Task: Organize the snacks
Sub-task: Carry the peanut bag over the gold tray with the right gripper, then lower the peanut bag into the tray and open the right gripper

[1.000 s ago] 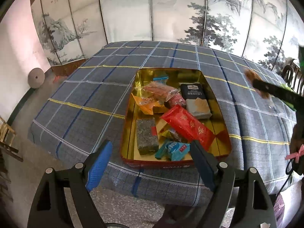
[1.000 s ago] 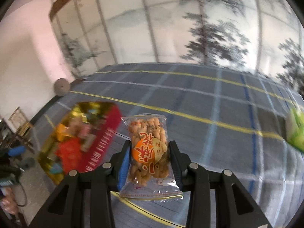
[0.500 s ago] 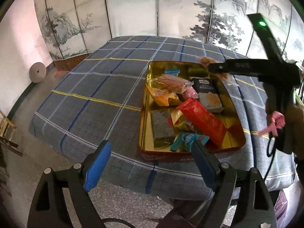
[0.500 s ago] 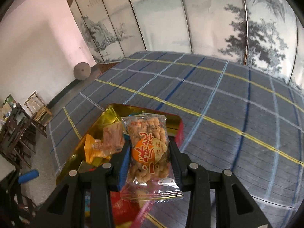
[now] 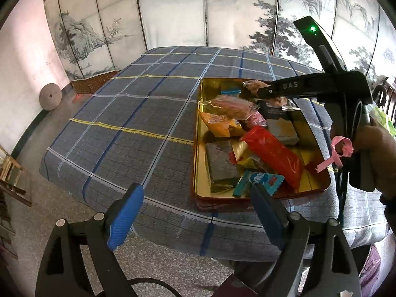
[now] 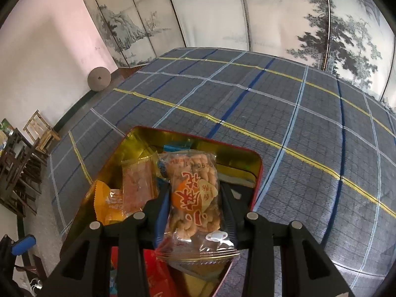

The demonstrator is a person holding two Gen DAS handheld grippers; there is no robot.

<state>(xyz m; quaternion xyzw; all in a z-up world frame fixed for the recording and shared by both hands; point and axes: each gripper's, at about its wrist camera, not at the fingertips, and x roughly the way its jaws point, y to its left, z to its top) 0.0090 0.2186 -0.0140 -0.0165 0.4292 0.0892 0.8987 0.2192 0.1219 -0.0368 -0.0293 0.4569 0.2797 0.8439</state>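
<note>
The left claw [image 5: 195, 212] hangs wide apart and empty off the near edge of the table [image 5: 138, 113], its right finger just short of the gold snack tin [image 5: 198, 148] ahead. The right claw [image 6: 191, 205] pinches a clear packet of twisted fried snacks [image 6: 193, 195], held above the far end of the tin [image 6: 256, 170], over the wrapped snacks lying inside

Both wrist views look downward, sharing the tin [image 5: 198, 133].
</note>
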